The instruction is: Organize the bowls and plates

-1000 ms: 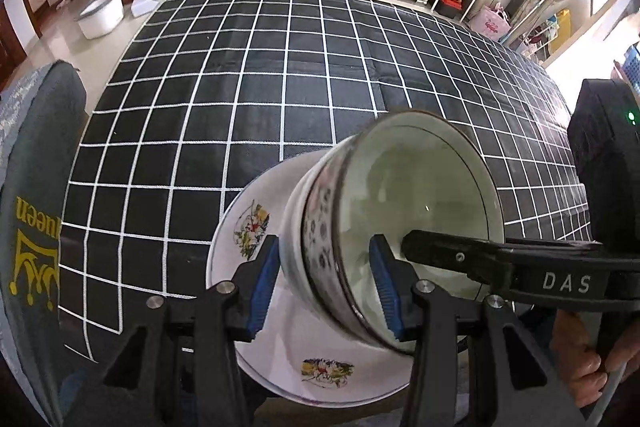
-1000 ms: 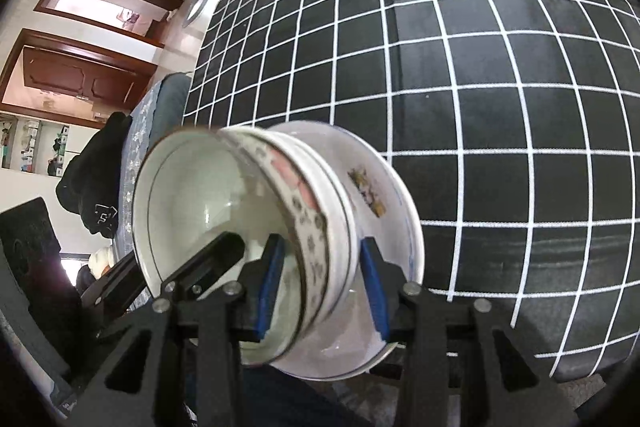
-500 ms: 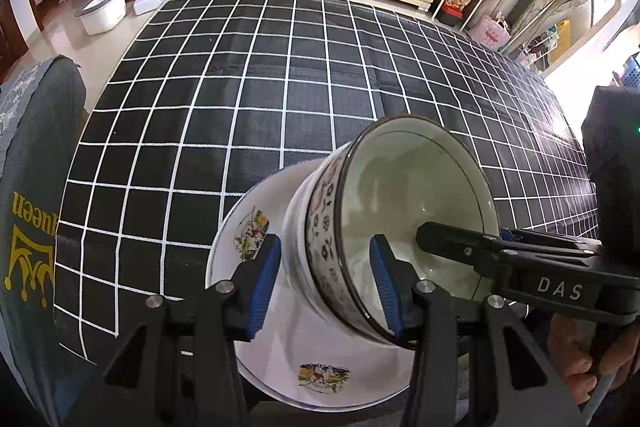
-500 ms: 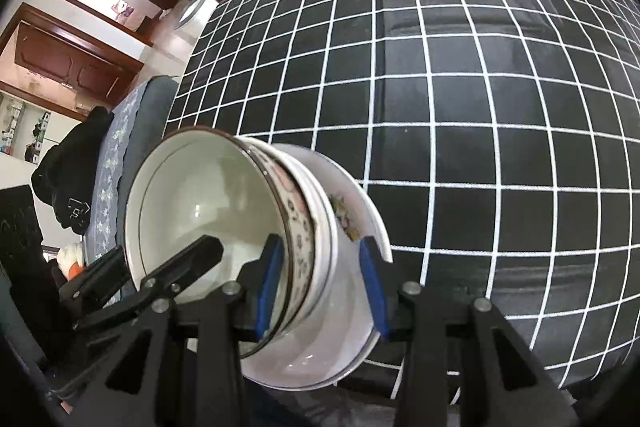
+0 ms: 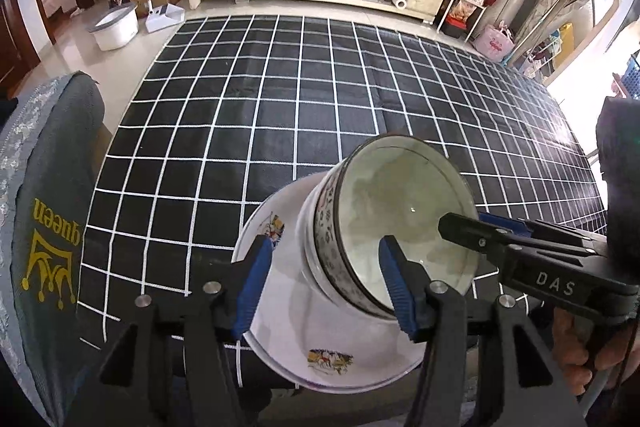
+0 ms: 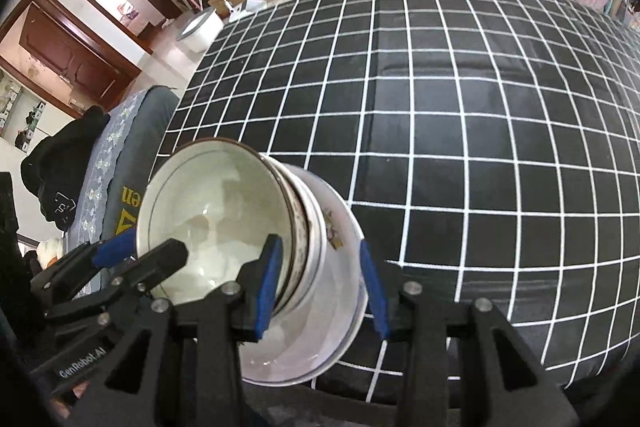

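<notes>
Stack of bowls (image 5: pixel 384 235) on plate (image 5: pixel 280 327), tilted, at 6 o'clock edge of checked desk (image 5: pixel 280 107). Left claw (image 5: pixel 326 281) straddling bowl wall, pads apart, probably not gripping. Right claw (image 6: pixel 320 285) spread around stack and plate rim; contact unclear from fisheye. Advised for this step: level plate first, close evenly on rims, lower slowly so bowls stay nested, release only once flat.
</notes>
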Motion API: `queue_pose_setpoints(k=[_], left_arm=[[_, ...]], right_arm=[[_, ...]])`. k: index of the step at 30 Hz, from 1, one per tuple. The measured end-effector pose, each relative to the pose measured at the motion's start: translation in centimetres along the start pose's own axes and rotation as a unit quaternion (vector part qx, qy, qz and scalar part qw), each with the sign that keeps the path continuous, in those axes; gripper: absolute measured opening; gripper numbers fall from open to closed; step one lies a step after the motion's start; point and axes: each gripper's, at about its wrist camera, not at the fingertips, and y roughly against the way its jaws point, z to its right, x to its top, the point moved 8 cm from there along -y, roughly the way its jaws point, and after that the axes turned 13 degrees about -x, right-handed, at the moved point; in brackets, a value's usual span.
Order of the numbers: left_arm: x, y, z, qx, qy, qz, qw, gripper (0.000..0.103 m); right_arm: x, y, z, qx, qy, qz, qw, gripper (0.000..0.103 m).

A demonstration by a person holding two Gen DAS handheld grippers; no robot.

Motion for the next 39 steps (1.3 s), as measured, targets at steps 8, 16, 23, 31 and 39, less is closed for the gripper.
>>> queue_pose_setpoints(k=[8, 16, 23, 31, 39], left_arm=[[0.2, 3.6, 2.3, 0.021, -0.030, 0.054, 0.9979, 0.053], [-0.8, 4.8, 4.4, 0.036, -0.053, 0.074, 0.9952, 0.053], [-1.6, 7.3, 6.6, 0.045, -0.067, 0.118, 0.9897, 0.053], [-3.5, 10.4, 10.3, 0.038, -0.095, 0.172, 0.9797, 0.053], [-6.1, 13.0, 12.5, 0.032, -0.121, 0.217, 0.9682, 0.085]], right_arm=[[-0.3, 2.6, 0.1, -0.016, 0.013, 0.042, 0.999, 0.046], [-0.9, 5.1, 0.8, -0.041, 0.025, 0.091, 0.995, 0.046], [-1.9, 7.9, 1.7, -0.059, 0.029, 0.132, 0.989, 0.046], [-3.7, 12.2, 2.2, -0.108, 0.057, 0.210, 0.970, 0.072], [-6.0, 16.0, 3.6, -0.133, 0.047, 0.272, 0.952, 0.098]])
